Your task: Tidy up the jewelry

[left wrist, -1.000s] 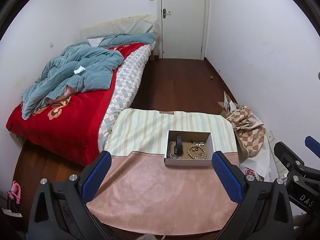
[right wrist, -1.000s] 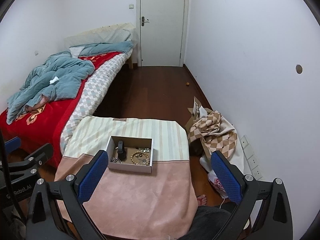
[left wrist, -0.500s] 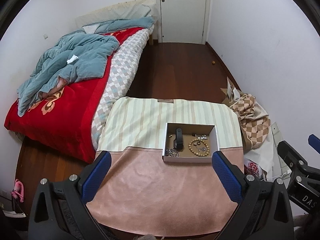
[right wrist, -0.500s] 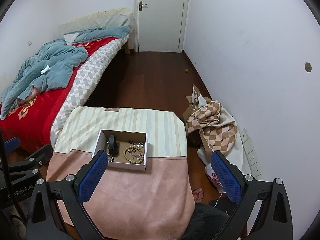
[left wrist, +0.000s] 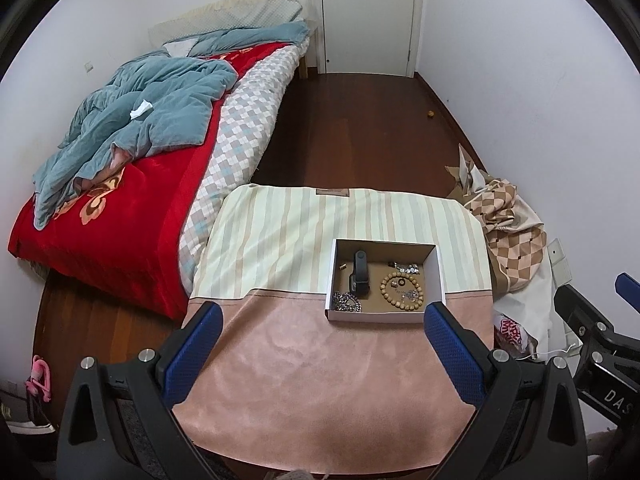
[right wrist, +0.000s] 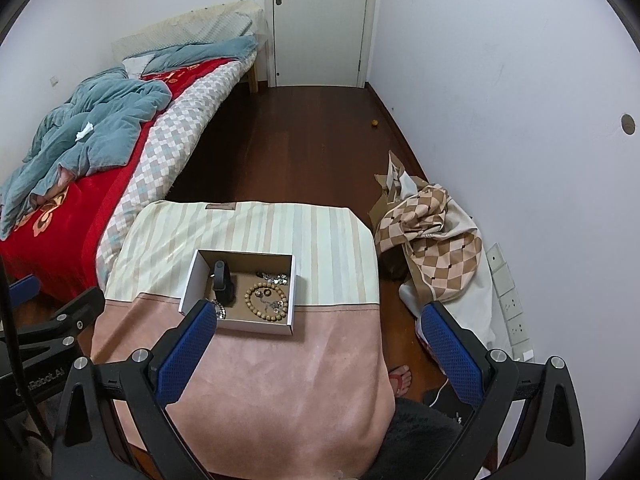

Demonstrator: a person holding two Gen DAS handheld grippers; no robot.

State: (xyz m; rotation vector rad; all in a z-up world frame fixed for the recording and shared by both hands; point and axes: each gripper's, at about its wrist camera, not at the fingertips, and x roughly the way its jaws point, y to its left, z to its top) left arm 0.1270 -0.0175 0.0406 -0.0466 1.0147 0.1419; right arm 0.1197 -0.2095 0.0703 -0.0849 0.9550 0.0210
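Note:
A shallow white cardboard box [left wrist: 439, 272] [right wrist: 188, 284] stands on a table covered in striped and pink cloth [left wrist: 320, 368] [right wrist: 280, 376]. In it lie a black watch band [left wrist: 359, 272] [right wrist: 222, 280], a wooden bead bracelet [left wrist: 402, 286] [right wrist: 267, 298], a silver chain [left wrist: 347, 301] [right wrist: 218, 309] and small silver pieces [left wrist: 406, 268] [right wrist: 274, 278]. My left gripper [left wrist: 320, 340] is open and empty, above the pink cloth, short of the box. My right gripper [right wrist: 316, 344] is open and empty, above the table's right side; its left finger [right wrist: 182, 354] overlaps the box's near left corner.
A bed with red cover and blue quilt [left wrist: 132, 128] [right wrist: 88, 132] stands left of the table. A checked cloth heap [left wrist: 508, 224] [right wrist: 432, 236] lies on the floor by the right wall. A closed door [left wrist: 368, 12] is at the far end. A foot in a sandal [right wrist: 400, 378] is under the table's right edge.
Both cameras have tilted down and moved closer to the table; the box now sits lower and larger in each view. Both grippers stay open and empty.

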